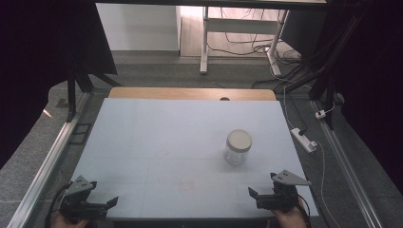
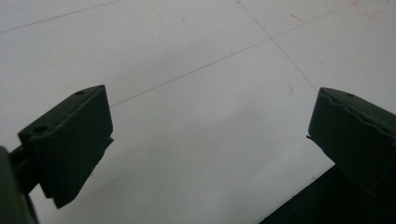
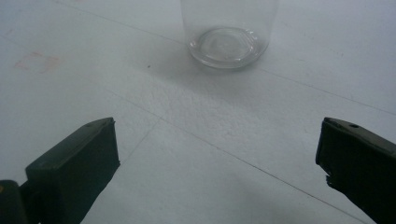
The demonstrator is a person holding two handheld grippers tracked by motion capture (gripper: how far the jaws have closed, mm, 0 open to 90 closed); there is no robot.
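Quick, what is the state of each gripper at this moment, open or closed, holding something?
Left gripper: open, jaws wide apart, holding nothing.
Right gripper: open, jaws wide apart, holding nothing; the jar stands ahead of it, untouched.

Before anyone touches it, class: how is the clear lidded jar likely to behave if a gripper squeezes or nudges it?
The jar looks rigid and smooth-walled, so the jaws may slip on it. It appears empty, so it is probably light and may slide or tip when nudged. If it is glass, it could break in a fall. Its flat base should keep it upright on the table.
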